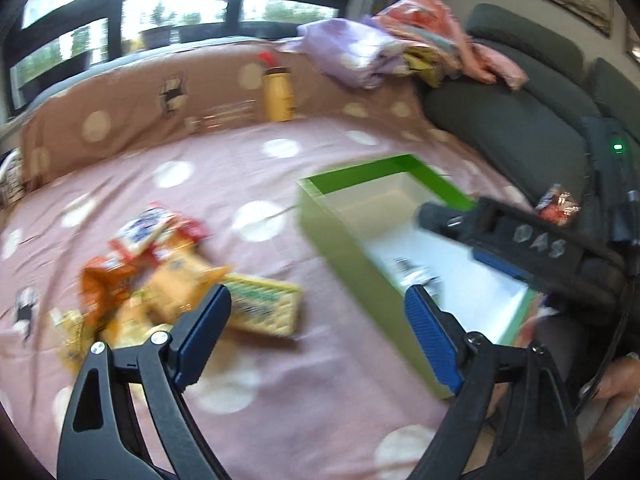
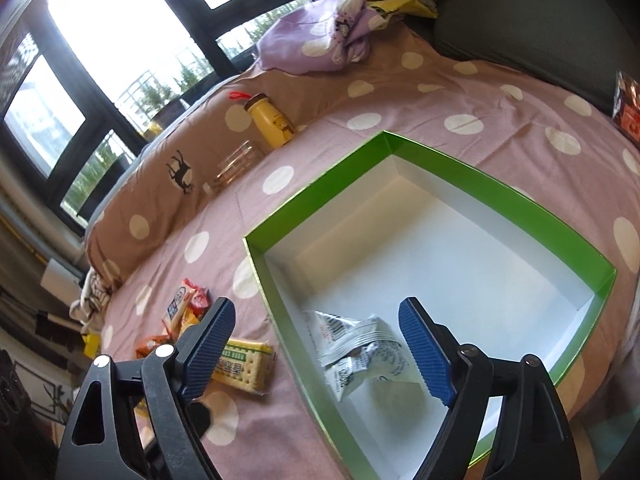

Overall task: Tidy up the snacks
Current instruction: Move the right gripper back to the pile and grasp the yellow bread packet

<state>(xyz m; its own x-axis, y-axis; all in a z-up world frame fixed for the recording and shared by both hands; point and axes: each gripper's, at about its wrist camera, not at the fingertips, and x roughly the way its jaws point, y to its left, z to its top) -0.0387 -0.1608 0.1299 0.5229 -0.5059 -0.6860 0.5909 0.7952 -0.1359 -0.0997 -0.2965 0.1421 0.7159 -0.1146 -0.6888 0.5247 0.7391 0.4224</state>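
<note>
An open green box point(image 2: 460, 168) with a white inside lies on the pink dotted sheet. A white snack packet point(image 2: 360, 344) rests in its near corner. Just above that packet my right gripper point(image 2: 316, 312) stands open, its pads clear of the packet. In the left wrist view the box point(image 1: 340, 232) is at the right. My left gripper point(image 1: 316, 300) is open and empty over the sheet, between the box and a pile of snack packets point(image 1: 160, 272). A yellow-green cracker packet point(image 1: 264, 304) lies beside its left finger and also shows as the cracker packet point(image 2: 244, 364).
A yellow bottle point(image 2: 270, 120) and a glass jar point(image 2: 236, 164) stand by the brown bolster. A purple cloth bundle point(image 2: 320, 40) lies at the back. A red packet point(image 2: 628, 112) sits by the dark sofa cushion point(image 1: 500, 120). A hand point(image 1: 616, 376) shows at the right.
</note>
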